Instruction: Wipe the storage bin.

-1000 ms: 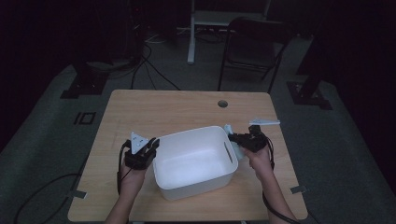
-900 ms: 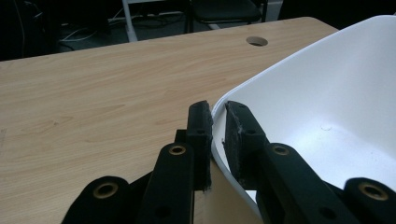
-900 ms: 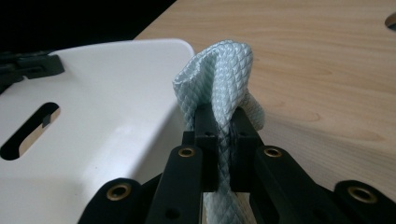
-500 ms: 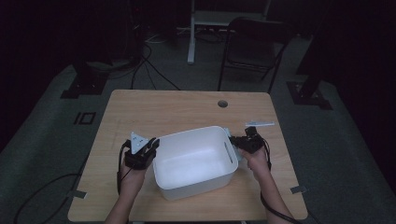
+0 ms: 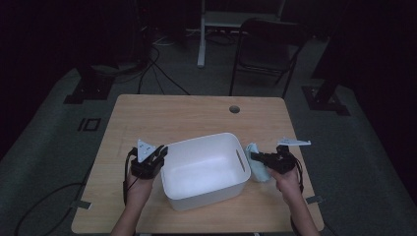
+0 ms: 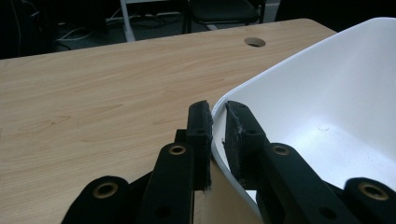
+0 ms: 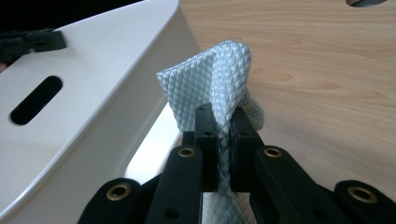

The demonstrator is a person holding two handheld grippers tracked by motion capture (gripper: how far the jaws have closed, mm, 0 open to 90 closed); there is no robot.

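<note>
A white plastic bin [image 5: 204, 169] stands on the wooden table [image 5: 196, 115], a slot handle in its right wall. My left gripper [image 5: 160, 153] is shut on the bin's left rim [image 6: 219, 105], one jaw outside the wall and one inside. Just right of the bin, my right gripper [image 5: 255, 157] is shut on a pale blue quilted cloth [image 7: 219, 79], which bunches up above the jaws close to the bin's wall [image 7: 93, 107]. In the high view the cloth [image 5: 258, 169] hangs between the bin and my right hand.
A round cable hole [image 5: 234, 109] sits in the table's far right part. Beyond the table stand a dark folding chair [image 5: 268, 54] and a white frame leg [image 5: 201, 34], with cables on the floor. Bare tabletop lies behind the bin.
My right gripper has moved to the right and a little down, away from the bin's rim, drawing the blue cloth out beside the bin. The left gripper and bin have stayed put.
</note>
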